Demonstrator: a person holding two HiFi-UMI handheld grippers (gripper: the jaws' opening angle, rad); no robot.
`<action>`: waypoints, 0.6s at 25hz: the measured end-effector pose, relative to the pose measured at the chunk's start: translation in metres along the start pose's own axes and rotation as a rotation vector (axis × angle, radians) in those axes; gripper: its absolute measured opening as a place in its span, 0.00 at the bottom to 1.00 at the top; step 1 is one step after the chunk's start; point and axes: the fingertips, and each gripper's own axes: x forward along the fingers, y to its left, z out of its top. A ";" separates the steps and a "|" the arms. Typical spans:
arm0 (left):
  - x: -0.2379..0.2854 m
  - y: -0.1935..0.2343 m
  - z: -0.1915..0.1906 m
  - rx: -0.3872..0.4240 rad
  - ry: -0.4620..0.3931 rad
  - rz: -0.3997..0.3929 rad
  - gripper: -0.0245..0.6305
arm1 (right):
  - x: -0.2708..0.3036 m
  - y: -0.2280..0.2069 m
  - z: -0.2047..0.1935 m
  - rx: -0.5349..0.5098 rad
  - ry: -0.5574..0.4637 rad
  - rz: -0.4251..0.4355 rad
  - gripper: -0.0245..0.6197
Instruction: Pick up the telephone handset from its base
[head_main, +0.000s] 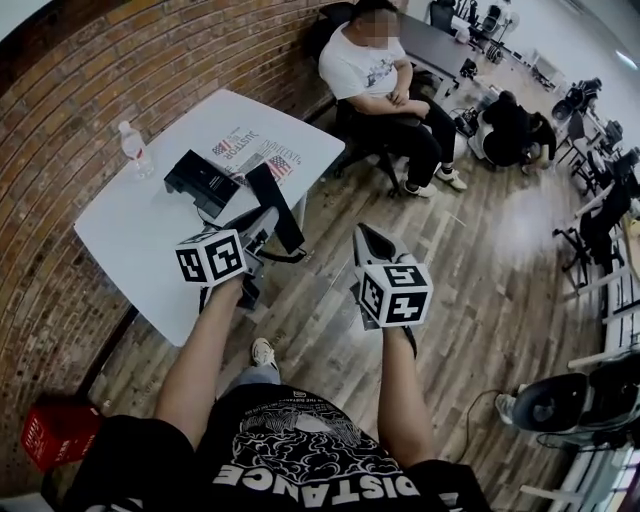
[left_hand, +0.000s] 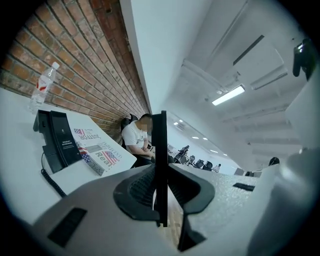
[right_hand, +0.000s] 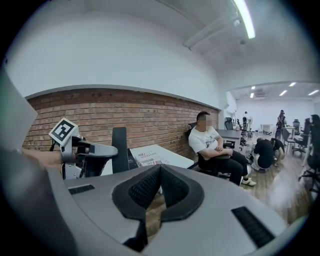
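Item held: I have the flat black plastic telephone handset (left_hand: 161, 135) edge-on, clamped between my left gripper's (left_hand: 161, 172) jaws, clear of its black base (head_main: 200, 180), which sits on the white table (head_main: 130, 235). My right gripper (right_hand: 159, 172): jaws together, nothing between them, beside the table.

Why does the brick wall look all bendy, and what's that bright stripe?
Head view: the wide lens bends the brick wall and the table edges. Left gripper view: the ceiling lamp glares white, the handset shows dark, the corners go black. Right gripper view: a second lamp glares overhead.
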 end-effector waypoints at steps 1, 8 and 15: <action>0.000 -0.008 -0.005 0.016 0.010 -0.005 0.15 | -0.008 -0.003 -0.002 0.002 -0.003 -0.008 0.04; 0.005 -0.064 -0.032 0.114 0.058 -0.059 0.15 | -0.058 -0.022 -0.017 0.024 -0.021 -0.064 0.04; 0.007 -0.103 -0.044 0.219 0.089 -0.089 0.15 | -0.088 -0.033 -0.025 0.037 -0.045 -0.123 0.04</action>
